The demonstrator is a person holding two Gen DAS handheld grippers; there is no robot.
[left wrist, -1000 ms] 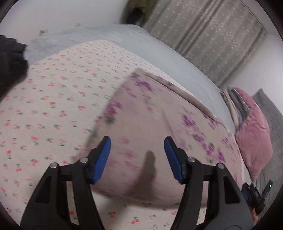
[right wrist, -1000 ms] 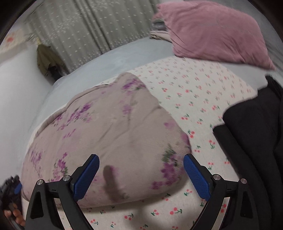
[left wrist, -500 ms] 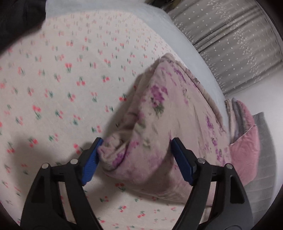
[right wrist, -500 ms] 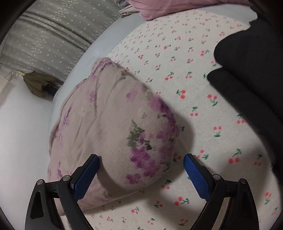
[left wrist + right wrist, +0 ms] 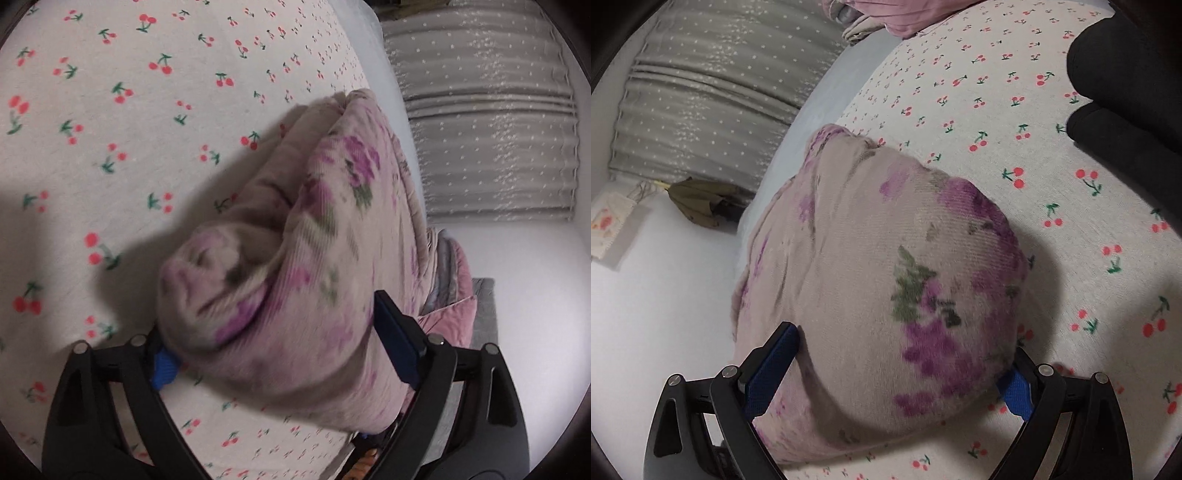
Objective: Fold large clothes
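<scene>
A thick folded pink-beige garment with purple flowers (image 5: 314, 258) lies on the cherry-print bed sheet (image 5: 110, 110). My left gripper (image 5: 280, 354) is open wide, its blue pads on either side of the garment's bunched corner. In the right wrist view the same garment (image 5: 886, 277) fills the middle. My right gripper (image 5: 894, 373) is open wide too, with its pads astride the opposite rounded corner. Neither pair of jaws is closed on the cloth.
Black clothing (image 5: 1126, 92) lies on the sheet at the upper right of the right wrist view. A pink pillow (image 5: 450, 310) and grey folded bedding sit beyond the garment. Grey curtains (image 5: 713, 92) and a white wall lie past the bed edge.
Both grippers have moved down and forward onto the garment, from hovering above it to straddling its two corners. The jaws have stayed wide open.
</scene>
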